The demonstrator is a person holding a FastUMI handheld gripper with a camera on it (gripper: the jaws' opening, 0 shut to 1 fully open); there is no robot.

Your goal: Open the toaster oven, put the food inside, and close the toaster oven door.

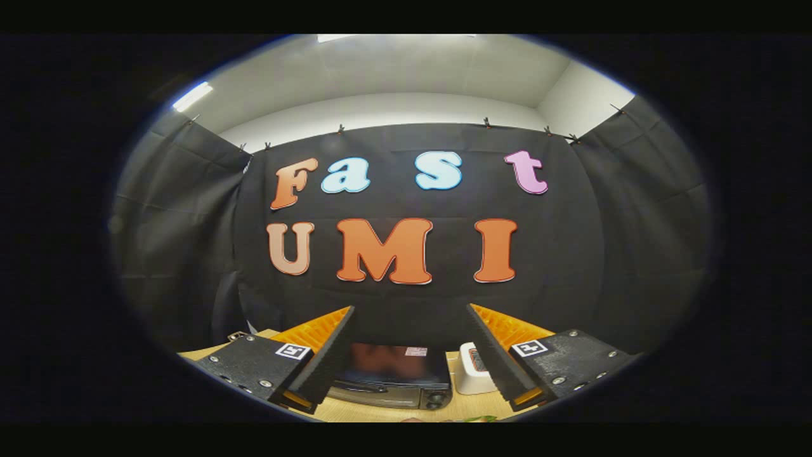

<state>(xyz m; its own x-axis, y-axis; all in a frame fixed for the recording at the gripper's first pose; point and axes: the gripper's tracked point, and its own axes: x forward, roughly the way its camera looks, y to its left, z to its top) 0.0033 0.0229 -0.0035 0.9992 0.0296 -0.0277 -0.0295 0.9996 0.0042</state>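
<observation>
Fingers of the gripper rise from the lower part of the frame, spread wide apart with nothing between them, angled outward like a V and tilted up toward the black cloth wall of the booth. Low in the frame, seen through the gap between the two fingers and a little toward the left one, sits the toaster oven, dark and squat on a pale wooden table; its glossy top catches a reddish reflection, a small pale sticker sits near its back right corner, and its front shows a handle bar and a round knob at the lower right, with the door looking closed as far as I can tell from this high angle. Just beside the oven, to its right and partly hidden by the right finger, stands a small white appliance with a dark slot or panel on top; it is close to the oven but I cannot tell if they touch. At the very bottom of the frame, on the table's near edge, a sliver of something green and a pinkish bit beside it peek in, too small to identify. Above the cloth, in the upper part of the frame, a white ceiling shows with a bright light strip at upper left.
</observation>
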